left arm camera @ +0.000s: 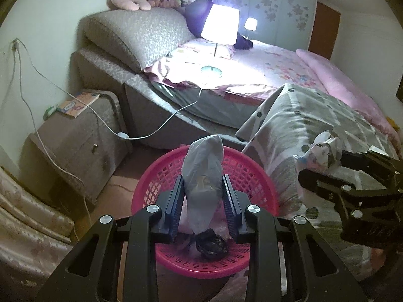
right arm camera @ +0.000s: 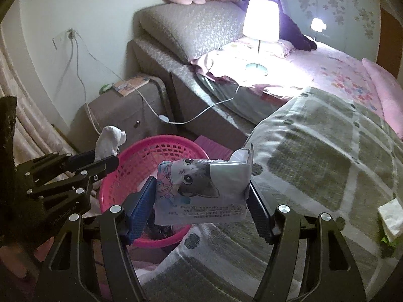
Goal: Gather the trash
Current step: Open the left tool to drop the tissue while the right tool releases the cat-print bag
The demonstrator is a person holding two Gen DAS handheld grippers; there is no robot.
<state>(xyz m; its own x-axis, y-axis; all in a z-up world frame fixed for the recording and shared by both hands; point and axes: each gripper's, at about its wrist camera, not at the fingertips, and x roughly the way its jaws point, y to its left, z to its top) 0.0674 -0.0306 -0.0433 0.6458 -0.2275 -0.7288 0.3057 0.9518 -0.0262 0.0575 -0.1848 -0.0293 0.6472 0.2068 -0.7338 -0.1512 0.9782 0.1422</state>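
In the left wrist view my left gripper is shut on a crumpled white tissue, held upright over the pink plastic basket. The basket has a dark crumpled wad in it. In the right wrist view my right gripper is shut on a cat-printed packet, just right of the basket, above the blanket's edge. The left gripper with its tissue shows at the left. The right gripper and its packet appear at the right of the left wrist view.
The basket stands on the floor between a nightstand and the bed. A grey checked blanket hangs off the bed, with a white tissue on it. A lit lamp stands on the bed, and its cable trails towards the nightstand.
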